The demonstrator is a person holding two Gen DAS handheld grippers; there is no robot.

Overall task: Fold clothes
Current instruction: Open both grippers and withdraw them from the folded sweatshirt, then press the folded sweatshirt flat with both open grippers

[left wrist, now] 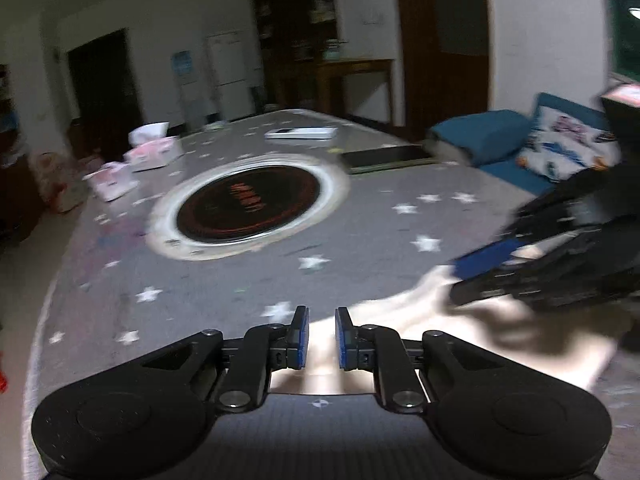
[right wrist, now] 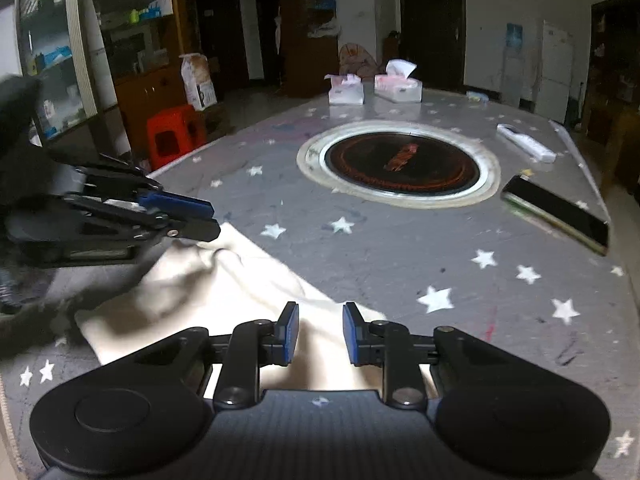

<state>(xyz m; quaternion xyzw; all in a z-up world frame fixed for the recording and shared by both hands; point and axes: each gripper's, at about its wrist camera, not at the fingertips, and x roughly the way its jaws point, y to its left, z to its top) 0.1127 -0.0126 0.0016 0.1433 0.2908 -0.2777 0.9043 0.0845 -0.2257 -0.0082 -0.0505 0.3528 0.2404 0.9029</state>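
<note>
A cream garment (left wrist: pixel 404 320) lies partly folded and rumpled on the near end of the grey star-patterned table (left wrist: pixel 360 232). My left gripper (left wrist: pixel 321 316) hovers over its edge, open by a narrow gap between the blue pads, with cloth showing below and none pinched. In the right wrist view the garment (right wrist: pixel 224 280) spreads to the left under my right gripper (right wrist: pixel 320 312), which is also open by a small gap and empty. Each gripper shows in the other's view: the right gripper (left wrist: pixel 456 276) over the cloth's far side, the left gripper (right wrist: pixel 214 220) at its upper corner.
A round black cooktop (right wrist: pixel 400 164) is set in the middle of the table (right wrist: pixel 400 248). Two tissue boxes (right wrist: pixel 396 88) stand at the far end, with a white remote (right wrist: pixel 526 144) and a dark phone (right wrist: pixel 560 212) to the right. A red stool (right wrist: pixel 174 136) stands beside the table.
</note>
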